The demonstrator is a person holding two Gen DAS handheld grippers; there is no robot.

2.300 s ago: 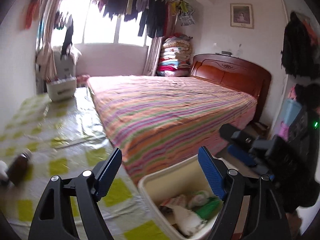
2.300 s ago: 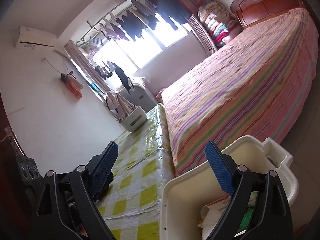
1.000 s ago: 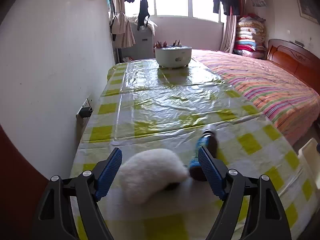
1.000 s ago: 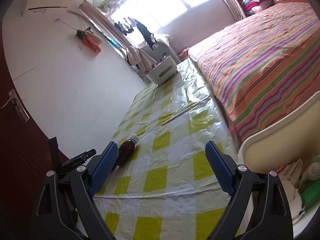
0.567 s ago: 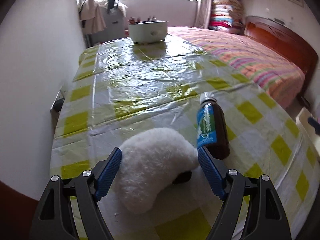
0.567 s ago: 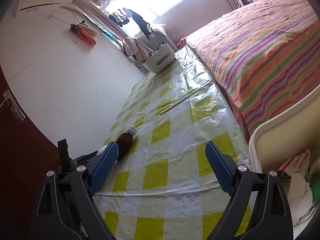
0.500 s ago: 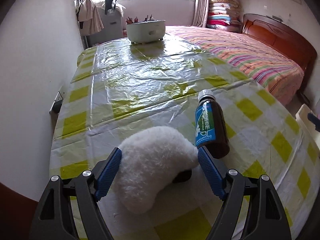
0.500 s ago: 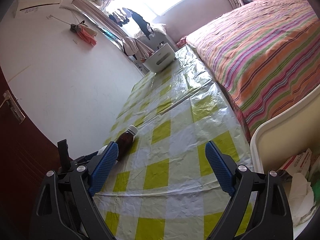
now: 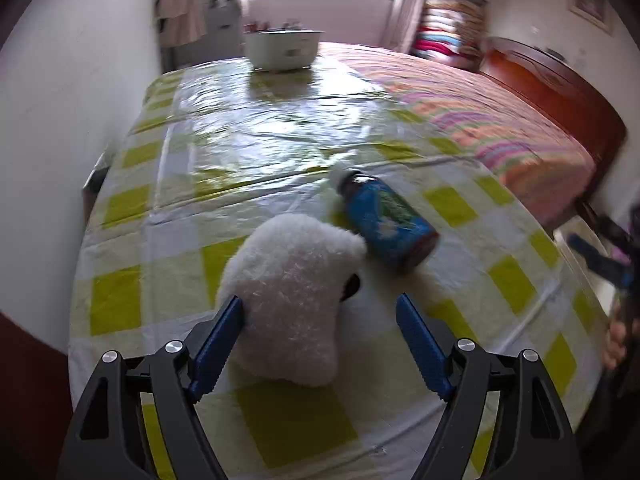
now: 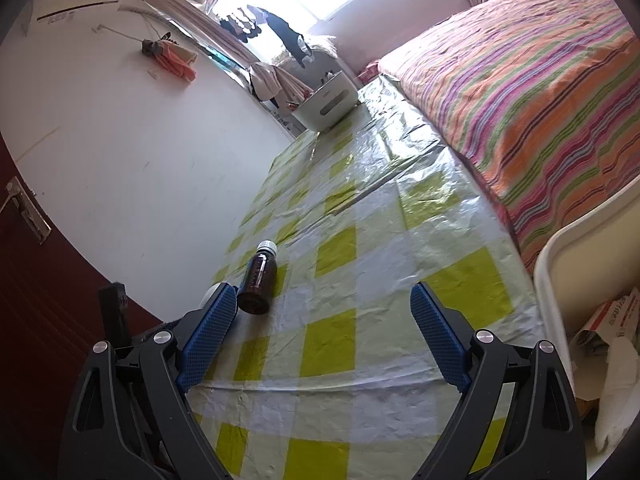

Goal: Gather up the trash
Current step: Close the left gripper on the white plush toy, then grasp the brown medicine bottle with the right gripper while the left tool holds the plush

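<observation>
Left claw point(image 9: 320, 344) spread wide, nothing clamped, tipped down over white fluffy wad point(image 9: 294, 296). Wad sits between the pads, left pad point(image 9: 218, 344) just touching or nearly touching its edge; can't tell which. Right pad well clear.

Right claw point(image 10: 320, 336) also spread wide, empty, hovering over bare desk point(image 10: 360, 272).

Fluffy wad: looks soft, light, compressible. Will likely squash a lot before grip bites; best taken across the thick middle, pads low near the desk. Small dark bit tucked under its right side, unclear what.

Brown bottle point(image 9: 386, 224) lying on its side just beside the wad, maybe touching it, cap pointing away. Blue label, white cap. Rigid, round, probably rolls if nudged; glass or plastic unclear, so treat as fragile. Best gripped across the body, not the cap.

Trash bin point(image 10: 568, 264) at right edge of right view, off the desk end, already holding paper and a carton.

Surface: yellow-and-white check plastic cloth, glossy, wrinkled, likely slippery; may drag with the pads.

Room: bedroom, striped bed point(image 10: 540, 72) alongside the desk, white tub point(image 9: 284, 48) at far end, laundry at window.
</observation>
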